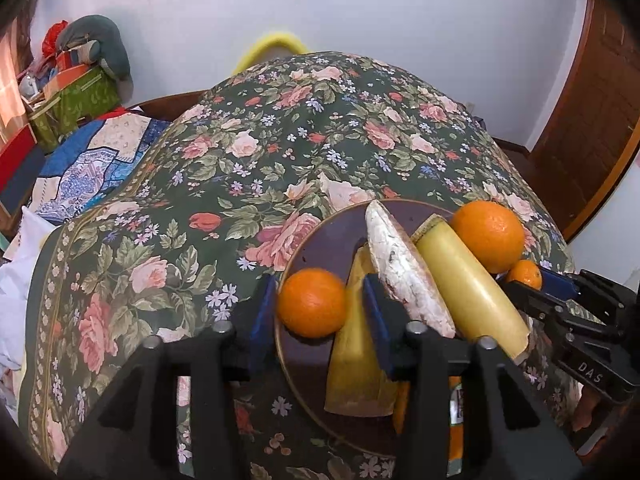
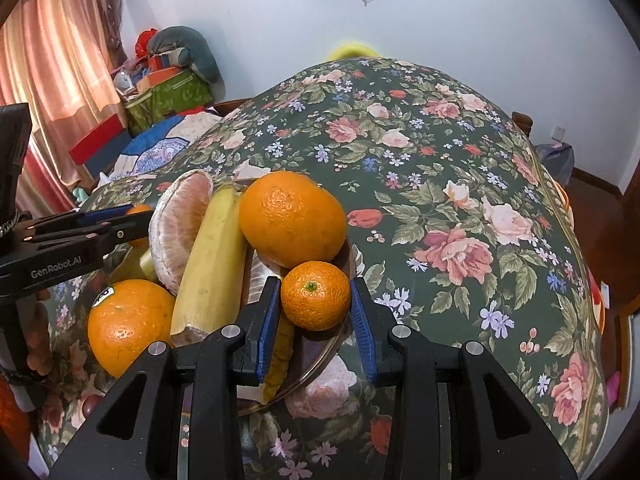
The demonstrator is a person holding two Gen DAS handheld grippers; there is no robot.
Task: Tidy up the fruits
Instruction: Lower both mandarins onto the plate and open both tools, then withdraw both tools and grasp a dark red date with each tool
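A dark round plate (image 1: 320, 232) holds two banana pieces (image 1: 468, 284), a pomelo wedge (image 1: 404, 268) and a big orange (image 1: 488, 236). My left gripper (image 1: 318, 308) has its blue pads on either side of a small orange (image 1: 312, 302) over the plate's left part; the pads stand slightly apart from it. In the right wrist view my right gripper (image 2: 316, 312) brackets a small mandarin (image 2: 315, 295) at the plate's rim (image 2: 320, 364), jaws just wider than it. The big orange (image 2: 292, 218), banana (image 2: 212, 264) and pomelo wedge (image 2: 180, 224) lie behind. Another orange (image 2: 128, 324) sits at the left.
The plate rests on a table with a dark green floral cloth (image 1: 240, 168). A bed with a blue patterned quilt (image 1: 88, 164) and stacked boxes (image 1: 76, 96) lie to the left. A wooden door (image 1: 600, 120) stands at the right.
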